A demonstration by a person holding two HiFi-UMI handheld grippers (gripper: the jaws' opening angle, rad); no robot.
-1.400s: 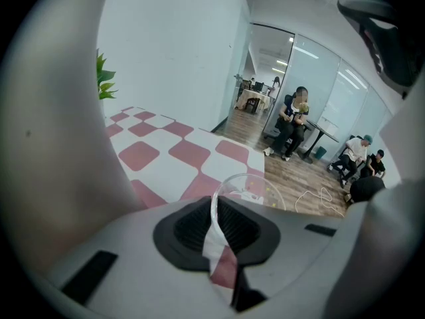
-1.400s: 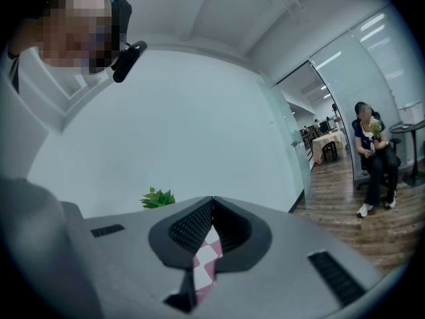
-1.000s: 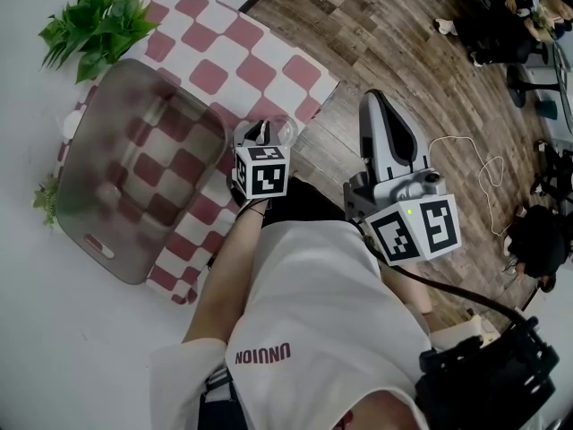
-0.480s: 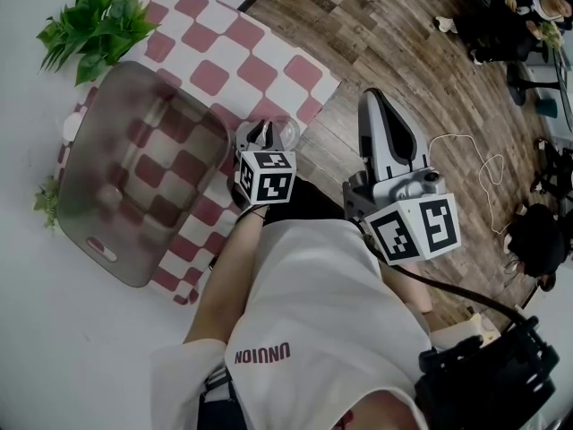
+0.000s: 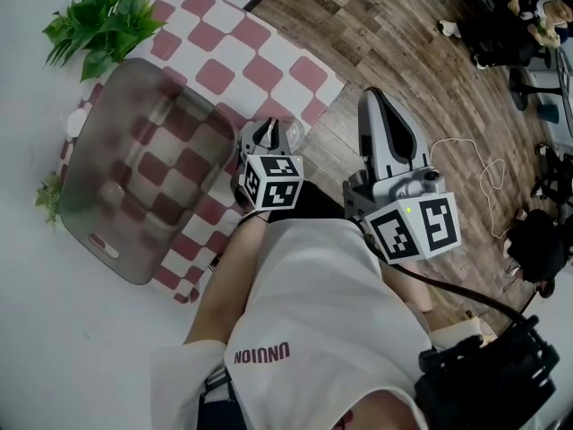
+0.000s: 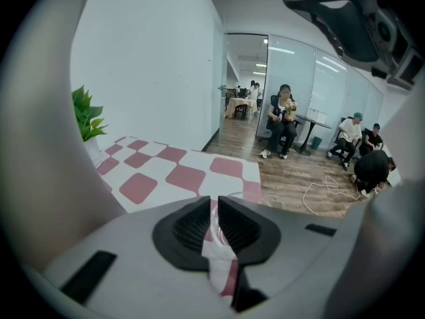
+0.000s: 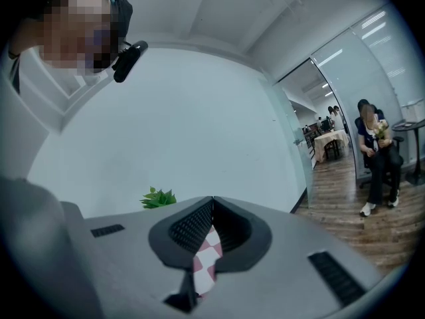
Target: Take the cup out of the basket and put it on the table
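At centre of the head view, the clear cup (image 5: 286, 131) is standing outside the basket (image 5: 134, 106), on the lower right edge of the red-and-white checked cloth (image 5: 269, 52) that covers this part of the white table (image 5: 54, 330). Its glass is hard to make out against the squares. The left gripper (image 5: 266, 133) is reaching to it from below. In the left gripper view, that gripper (image 6: 214, 208) is holding its jaws drawn to a thin slit, pinching the cup's clear wall, with the cup's rim (image 6: 232, 195) curving away to the right. The marker cube (image 5: 273, 182) is hiding the lower part of the gripper.

Left of the cup, a strip of cloth is separating it from the grey translucent basket, which is lying tilted across the cloth and letting the squares show through. A green plant (image 5: 103, 21) is standing at upper left, just beyond the basket's far corner.

Right of the cup, the right gripper (image 5: 374, 98) is hanging over the wooden floor (image 5: 403, 43), off the table's edge. In its own view, the right gripper (image 7: 212, 208) is keeping its jaws pressed together at the tips, gripping nothing. A white cable (image 5: 488, 173) is lying on the floor at right, and seated people (image 5: 528, 7) are occupying the upper right corner.
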